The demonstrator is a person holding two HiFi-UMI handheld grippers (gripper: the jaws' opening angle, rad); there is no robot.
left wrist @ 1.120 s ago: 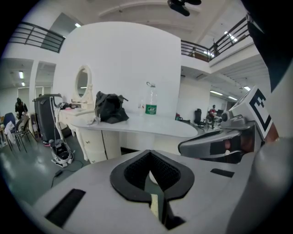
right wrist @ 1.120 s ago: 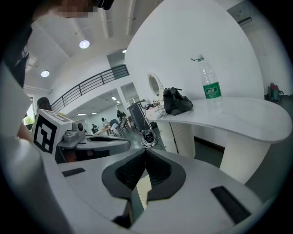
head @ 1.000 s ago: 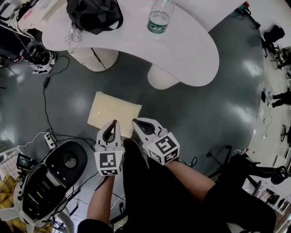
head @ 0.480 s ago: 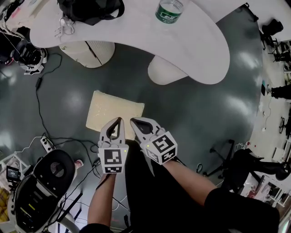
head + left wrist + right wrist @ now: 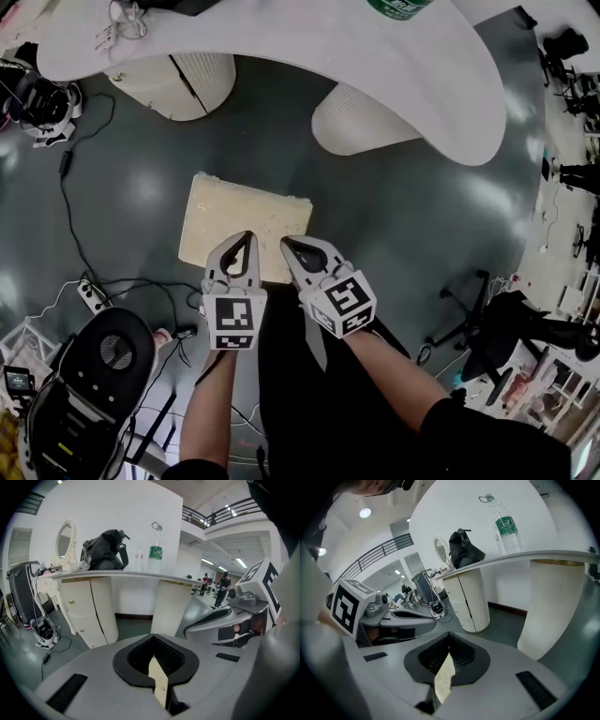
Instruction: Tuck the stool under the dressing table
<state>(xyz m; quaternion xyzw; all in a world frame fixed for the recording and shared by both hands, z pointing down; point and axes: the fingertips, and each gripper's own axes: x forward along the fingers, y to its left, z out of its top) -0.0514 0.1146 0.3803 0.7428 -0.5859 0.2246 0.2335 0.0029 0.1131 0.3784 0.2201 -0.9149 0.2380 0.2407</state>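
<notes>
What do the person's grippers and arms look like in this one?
The left gripper and right gripper are pale grey shells with black-lined teardrop openings behind the jaws. Each carries a white cube with black square markers. Forearms are unsleeved.

A glossy dark grey floor (image 5: 422,216) caught pale patches of light, black cables (image 5: 64,164) and a power strip (image 5: 91,295) lay on it, and a white wall (image 5: 117,508) stood beside a railed balcony (image 5: 211,515) and ceiling lights (image 5: 241,563).
</notes>
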